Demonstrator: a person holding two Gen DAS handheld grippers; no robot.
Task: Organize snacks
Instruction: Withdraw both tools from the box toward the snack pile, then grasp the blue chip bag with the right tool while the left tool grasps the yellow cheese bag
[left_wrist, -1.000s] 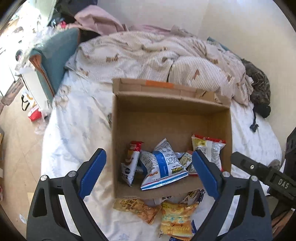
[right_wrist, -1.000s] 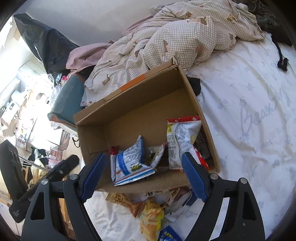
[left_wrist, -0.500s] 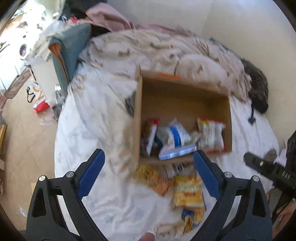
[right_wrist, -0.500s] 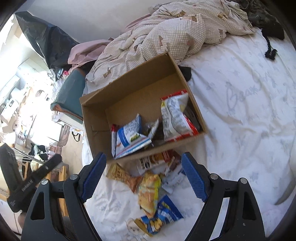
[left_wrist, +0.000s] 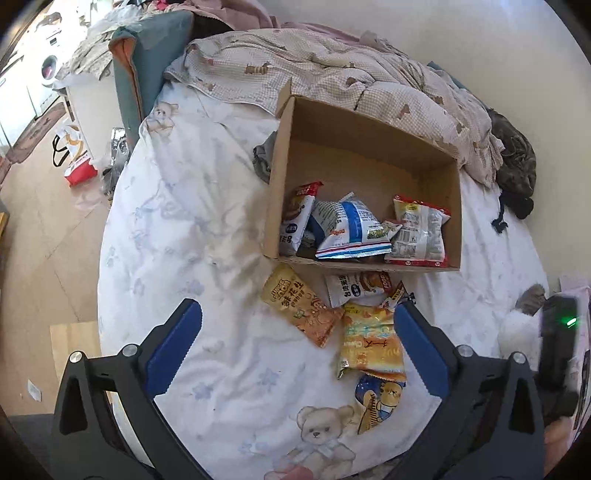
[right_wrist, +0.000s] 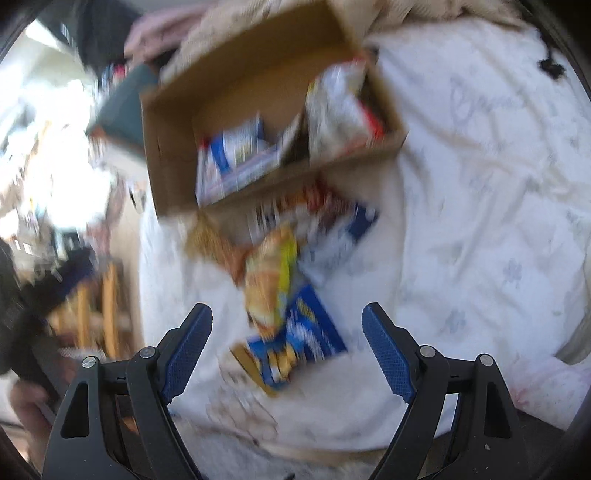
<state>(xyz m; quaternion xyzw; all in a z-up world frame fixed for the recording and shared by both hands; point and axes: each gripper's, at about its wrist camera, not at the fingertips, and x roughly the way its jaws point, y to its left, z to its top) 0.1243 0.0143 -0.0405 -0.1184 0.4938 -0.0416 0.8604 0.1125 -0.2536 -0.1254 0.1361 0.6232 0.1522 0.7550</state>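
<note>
A cardboard box (left_wrist: 364, 155) is seen open-topped on the bed (left_wrist: 192, 221), its long axis running from 10 toward 4 o'clock in the left wrist view, with packets stacked against its near wall: a blue-and-white bag (left_wrist: 349, 230) at the middle, a red-edged silver bag (left_wrist: 419, 230) at its 3 o'clock, and a red-topped packet (left_wrist: 297, 216) at its 9 o'clock. Just outside that wall, loose snacks are spread on the sheet: an orange packet (left_wrist: 301, 304) pointing from 10 toward 4 o'clock, a white packet (left_wrist: 356, 288) lying across, a yellow bag (left_wrist: 369, 341) lengthwise from 12 to 6 o'clock, and a blue bear packet (left_wrist: 378, 400) at its 6 o'clock. The left gripper (left_wrist: 297, 339) is held above the sheet with its jaws opening wide and nothing gripped between them. The right gripper (right_wrist: 286, 343) is shown in a blurred view, its jaws spread apart over the blue bear packet (right_wrist: 295, 339), released and empty.
</note>
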